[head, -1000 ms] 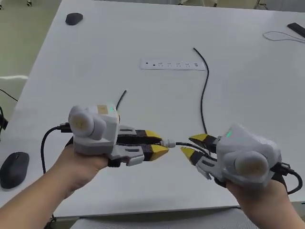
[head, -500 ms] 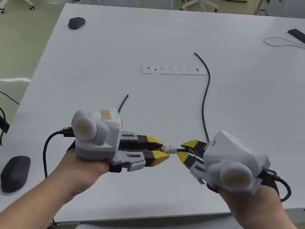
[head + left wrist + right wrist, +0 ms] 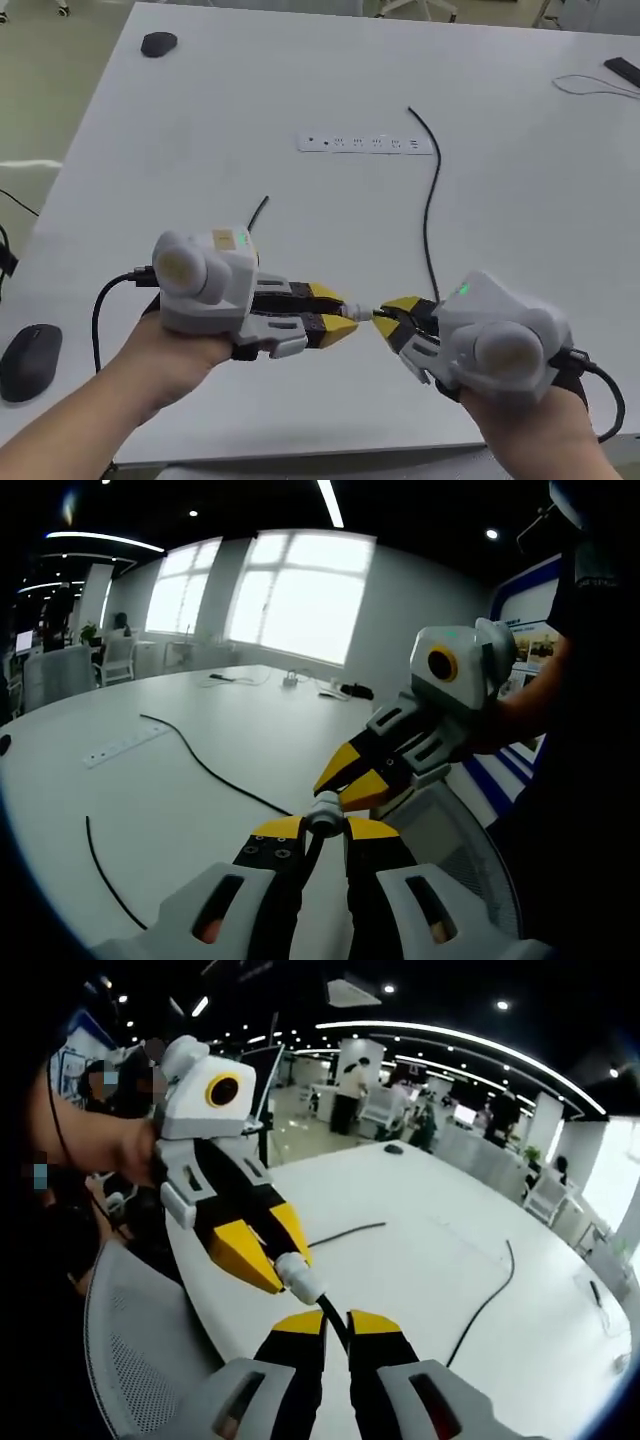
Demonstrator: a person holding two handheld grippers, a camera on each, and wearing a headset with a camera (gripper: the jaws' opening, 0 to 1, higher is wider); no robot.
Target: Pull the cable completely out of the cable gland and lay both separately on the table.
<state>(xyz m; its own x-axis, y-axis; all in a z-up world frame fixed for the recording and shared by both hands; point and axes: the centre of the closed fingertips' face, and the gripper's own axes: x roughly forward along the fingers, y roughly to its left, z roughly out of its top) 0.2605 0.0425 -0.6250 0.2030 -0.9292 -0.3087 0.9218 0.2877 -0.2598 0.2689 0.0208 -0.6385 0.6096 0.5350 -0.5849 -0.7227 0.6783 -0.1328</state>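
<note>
Left gripper (image 3: 346, 316) clenched on pale grey cable gland (image 3: 357, 312), right gripper (image 3: 388, 317) at 3 o'clock apparently pinching black cable (image 3: 430, 215), above white worktop (image 3: 300, 80)

The left gripper (image 3: 348, 312) and right gripper (image 3: 381, 313) are white-grey with yellow-and-black jaws. The gland (image 3: 359, 313) is white, the cable (image 3: 430, 220) black, the table (image 3: 200, 120) plain white. At lower left lies a black mouse (image 3: 30, 362).

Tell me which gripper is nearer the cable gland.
Left. The left gripper is shut on the cable gland itself; the right gripper sits just beside it, shut on the black cable that leaves the gland.
</note>
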